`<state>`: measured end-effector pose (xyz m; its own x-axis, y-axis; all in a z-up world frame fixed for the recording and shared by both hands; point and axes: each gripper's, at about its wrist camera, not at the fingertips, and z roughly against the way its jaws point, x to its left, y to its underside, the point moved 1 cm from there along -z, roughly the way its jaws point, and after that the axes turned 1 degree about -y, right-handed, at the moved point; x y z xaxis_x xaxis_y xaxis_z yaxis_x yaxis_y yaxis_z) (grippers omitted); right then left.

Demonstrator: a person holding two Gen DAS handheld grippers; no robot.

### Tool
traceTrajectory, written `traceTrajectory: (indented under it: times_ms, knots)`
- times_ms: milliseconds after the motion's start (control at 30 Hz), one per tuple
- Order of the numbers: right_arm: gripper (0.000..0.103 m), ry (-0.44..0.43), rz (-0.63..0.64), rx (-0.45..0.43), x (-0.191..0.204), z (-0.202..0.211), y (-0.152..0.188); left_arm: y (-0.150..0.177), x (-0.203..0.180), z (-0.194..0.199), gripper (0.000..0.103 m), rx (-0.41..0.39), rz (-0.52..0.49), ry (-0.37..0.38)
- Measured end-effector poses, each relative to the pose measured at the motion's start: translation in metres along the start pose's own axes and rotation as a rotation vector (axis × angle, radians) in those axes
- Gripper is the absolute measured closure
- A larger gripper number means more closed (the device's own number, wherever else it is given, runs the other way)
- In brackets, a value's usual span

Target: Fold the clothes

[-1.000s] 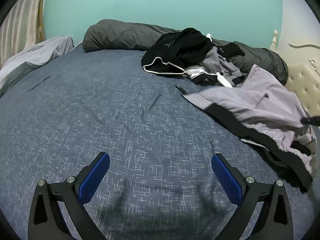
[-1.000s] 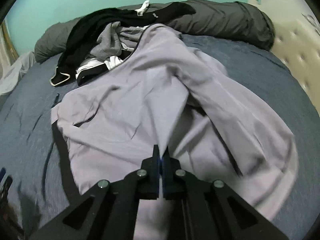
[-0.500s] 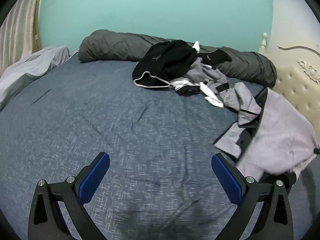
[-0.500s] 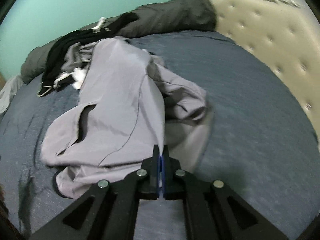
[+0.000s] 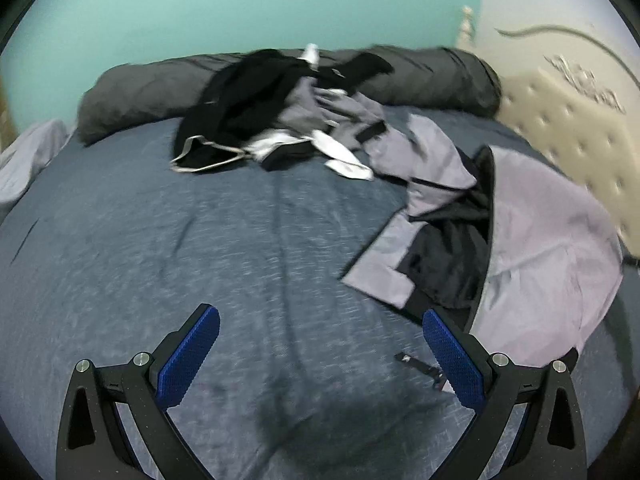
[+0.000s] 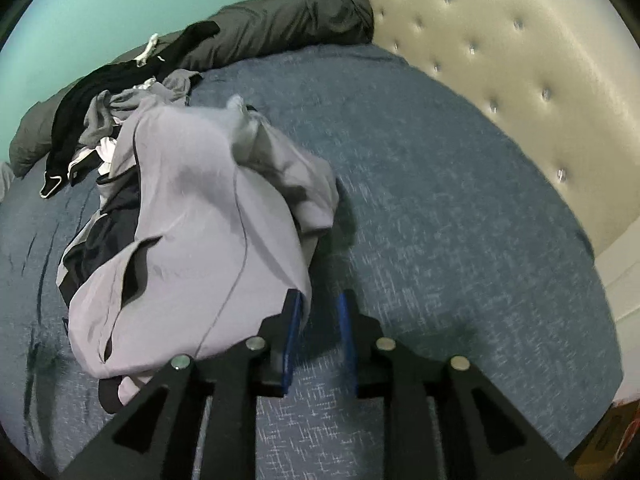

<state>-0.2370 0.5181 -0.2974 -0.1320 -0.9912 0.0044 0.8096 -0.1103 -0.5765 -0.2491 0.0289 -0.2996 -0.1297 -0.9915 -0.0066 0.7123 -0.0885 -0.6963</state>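
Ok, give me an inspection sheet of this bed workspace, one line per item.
Surface: blue bedsheet, wrinkled, mostly bare in the middle.
Job's things: lilac garment lying crumpled with its dark lining showing; unfolded.
Clutter: pile of black and grey clothes against the rolled grey duvet; small dark strap on the sheet.
Grippers: left gripper open, nothing between its pads; right gripper opening, the lilac fabric's edge at its left pad, not pinched.
Cables: nothing seen.
Surroundings: teal wall, cream tufted headboard.
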Motion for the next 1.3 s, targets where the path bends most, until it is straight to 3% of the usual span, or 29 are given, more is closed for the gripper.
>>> traceTrajectory:
  times_ms: [100, 300, 533, 767, 1033, 1233, 1300]
  knots:
    - [0.081, 0.019, -0.012, -0.023, 0.0, 0.004, -0.006, -0.013, -0.016, -0.02, 0.0, 0.011, -0.047, 0.02]
    - [0.064, 0.069, -0.069, -0.047, -0.001, 0.009, -0.018, -0.042, -0.043, -0.06, 0.0, 0.026, -0.121, 0.05]
    - [0.06, 0.079, -0.055, -0.117, 0.018, 0.008, -0.033, -0.072, -0.069, -0.09, 0.0, 0.022, -0.176, 0.08]
    - [0.059, -0.004, -0.062, -0.132, 0.04, -0.006, -0.043, -0.091, -0.093, -0.114, 0.0, 0.029, -0.215, 0.106]
    - [0.055, -0.055, -0.047, -0.121, 0.061, -0.032, -0.063, -0.084, -0.106, -0.151, 0.0, 0.104, -0.275, 0.065]
    - [0.055, -0.08, -0.059, -0.093, 0.055, -0.043, -0.06, -0.061, -0.073, -0.184, 0.0, 0.21, -0.19, 0.033]
    - [0.055, -0.084, -0.048, -0.083, 0.055, -0.046, -0.058, -0.052, -0.065, -0.193, 0.012, 0.251, -0.18, 0.04]
